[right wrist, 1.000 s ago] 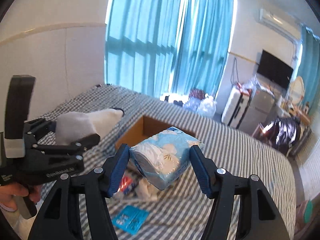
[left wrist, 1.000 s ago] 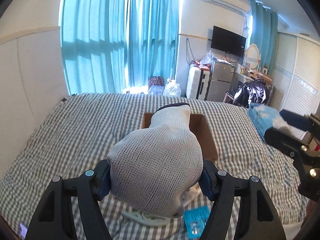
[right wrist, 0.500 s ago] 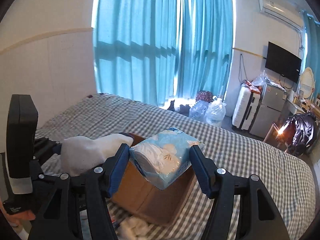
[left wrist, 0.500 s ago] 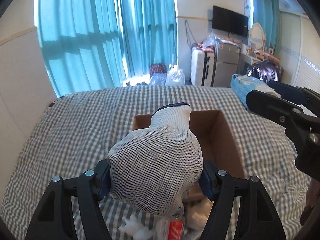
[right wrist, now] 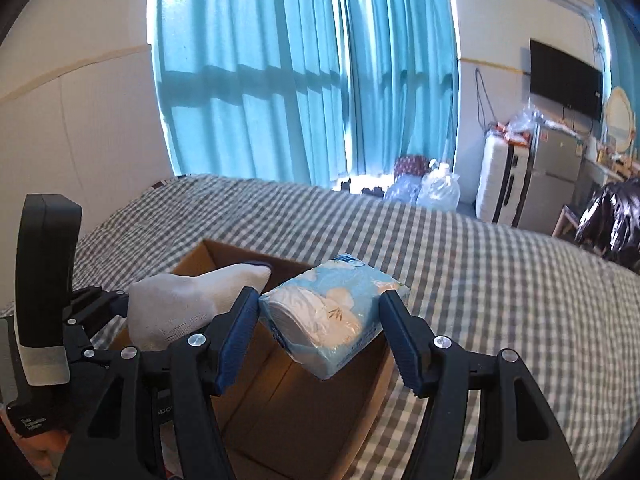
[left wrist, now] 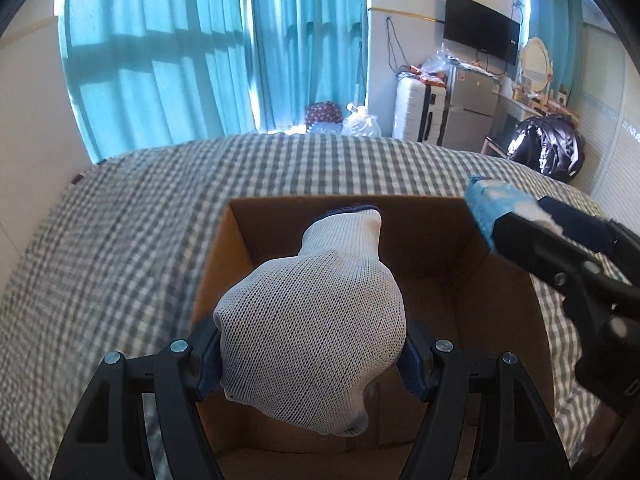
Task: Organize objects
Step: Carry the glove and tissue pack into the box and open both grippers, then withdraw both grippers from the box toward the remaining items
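Note:
My left gripper (left wrist: 312,360) is shut on a white knit glove (left wrist: 316,332) with a dark blue cuff and holds it over the open cardboard box (left wrist: 436,224). The glove also shows in the right wrist view (right wrist: 192,304). My right gripper (right wrist: 320,336) is shut on a blue tissue pack (right wrist: 336,312) and holds it above the right side of the box (right wrist: 288,408). The tissue pack shows at the right of the left wrist view (left wrist: 496,204).
The box stands on a bed with a grey checked cover (left wrist: 120,240). Teal curtains (right wrist: 304,72) hang behind the bed. A white suitcase (left wrist: 414,108), a small fridge (left wrist: 472,112) and a dark bag (left wrist: 548,152) stand at the far right.
Both grippers have moved forward and down over the box with their loads. The items lying on the bed in front of the box have dropped out of view.

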The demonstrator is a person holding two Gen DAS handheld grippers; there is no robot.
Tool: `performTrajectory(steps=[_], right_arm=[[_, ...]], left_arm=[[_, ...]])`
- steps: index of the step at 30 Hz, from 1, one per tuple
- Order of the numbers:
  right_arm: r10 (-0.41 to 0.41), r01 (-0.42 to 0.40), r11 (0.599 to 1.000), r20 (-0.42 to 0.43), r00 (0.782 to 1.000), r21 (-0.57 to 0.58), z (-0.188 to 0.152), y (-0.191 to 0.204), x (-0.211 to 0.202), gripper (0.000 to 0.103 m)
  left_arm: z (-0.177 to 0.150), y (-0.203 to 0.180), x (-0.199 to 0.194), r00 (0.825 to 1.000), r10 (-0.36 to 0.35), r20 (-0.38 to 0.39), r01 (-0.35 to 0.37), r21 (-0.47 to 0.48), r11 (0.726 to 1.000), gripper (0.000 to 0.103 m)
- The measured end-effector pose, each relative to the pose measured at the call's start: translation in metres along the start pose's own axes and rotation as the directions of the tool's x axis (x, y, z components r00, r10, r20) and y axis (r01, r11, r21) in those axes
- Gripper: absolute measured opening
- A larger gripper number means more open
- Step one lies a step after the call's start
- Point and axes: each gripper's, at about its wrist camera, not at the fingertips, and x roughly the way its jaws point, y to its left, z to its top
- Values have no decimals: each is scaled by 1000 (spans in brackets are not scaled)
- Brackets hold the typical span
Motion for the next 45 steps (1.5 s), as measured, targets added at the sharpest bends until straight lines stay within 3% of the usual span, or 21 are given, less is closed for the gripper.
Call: performTrajectory(steps=[3,5,7,8,9,13,19,25,28,32,37,41,45], right_arm=[[-16,16,1000,11,1000,-2,-3,2,-2,66],[6,-6,1000,46,999,9,-1,4,-10,74],[29,-31,999,84,996,22,1,5,-22,90],[23,-26,999,107,994,32,3,6,-30,92],[21,-25,999,120,993,36,5,7,-39,92],[-18,14,999,117,993,36,15,14,-66,93],[-148,155,987,121,982,-44,24,48,-129,102],[-160,156,987,155,975,36,8,69,-199,103],[-204,201,979,146,968,35,-2,82,-226,103],[-212,207,977,146,966,51,-18,93,-253,103],[-218,218,976,147,965,19,-44,110,-272,103],[-223,221,975,125,967,26,-60,115,-268,103],[-215,213,977,72,974,28,-75,112,-237,103]], left_arm=[[-7,-3,2,1000,-2,-6,2,20,1000,79],[-11,-5,1,1000,7,-21,-6,43,999,81],[-14,-6,-10,1000,-18,-6,18,60,998,89],[-15,-7,-18,1000,-15,4,15,67,998,99],[-14,-9,-23,1000,0,21,-1,70,998,103],[-10,-2,-63,997,8,77,-14,84,996,103],[-9,24,-135,987,25,158,-31,39,999,103],[-22,39,-207,971,49,233,-60,40,997,103],[-32,43,-232,963,55,263,-67,36,997,103],[-43,49,-250,965,42,258,-49,21,999,103],[-54,55,-255,968,81,237,-89,23,996,103],[-72,59,-251,969,80,233,-87,20,996,103],[-98,60,-230,975,90,204,-95,13,995,103]])
